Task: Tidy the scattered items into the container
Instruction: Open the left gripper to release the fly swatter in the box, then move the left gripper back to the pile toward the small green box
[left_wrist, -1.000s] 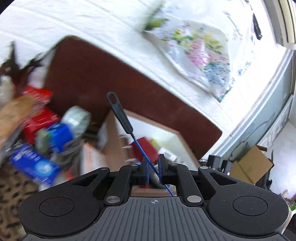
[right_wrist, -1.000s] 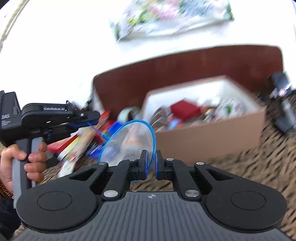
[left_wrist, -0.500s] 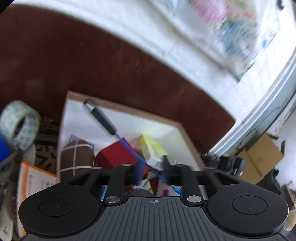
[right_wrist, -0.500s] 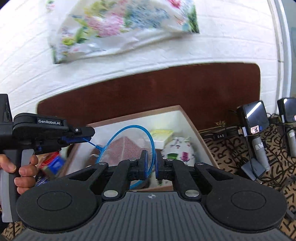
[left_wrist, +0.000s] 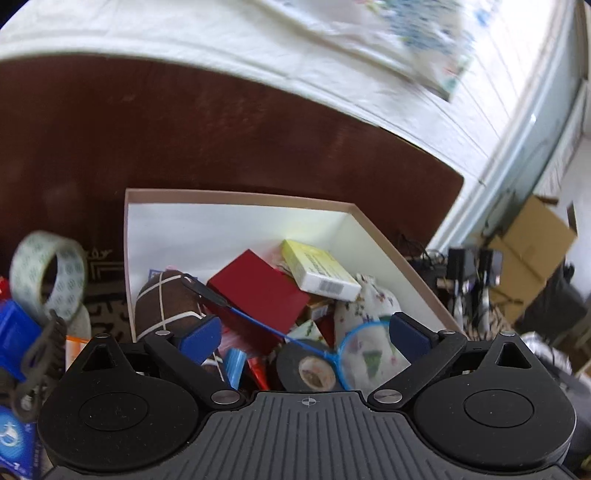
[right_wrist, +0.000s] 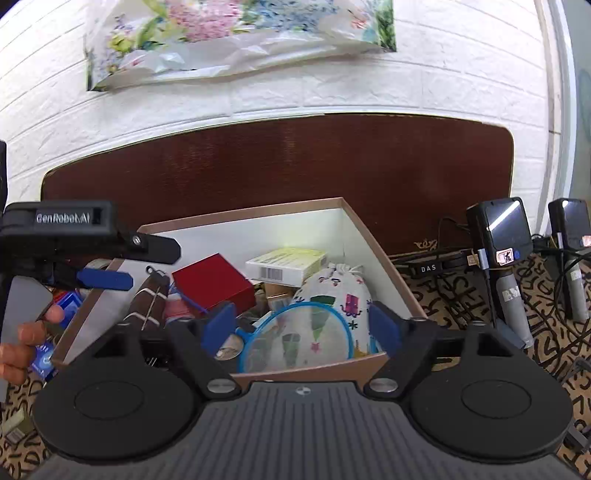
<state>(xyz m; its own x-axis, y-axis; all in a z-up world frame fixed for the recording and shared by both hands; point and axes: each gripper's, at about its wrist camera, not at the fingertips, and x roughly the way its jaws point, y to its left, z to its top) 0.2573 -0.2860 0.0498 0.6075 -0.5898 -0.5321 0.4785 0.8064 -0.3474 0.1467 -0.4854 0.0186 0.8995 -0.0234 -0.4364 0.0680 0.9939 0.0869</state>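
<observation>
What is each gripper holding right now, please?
Left gripper: open, holding nothing.
Right gripper: open, holding nothing; the blue net lies in the box.

My work surface is a black-and-tan patterned cloth (right_wrist: 480, 369). Directly on it rest the cardboard box (right_wrist: 314, 371), a tape roll (left_wrist: 48, 273) beside the box, blue packets (left_wrist: 14, 439) and two upright black devices (right_wrist: 496, 236).

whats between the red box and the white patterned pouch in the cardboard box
In the right wrist view, a yellow-white barcoded carton lies between the red box and white patterned pouch.
</observation>
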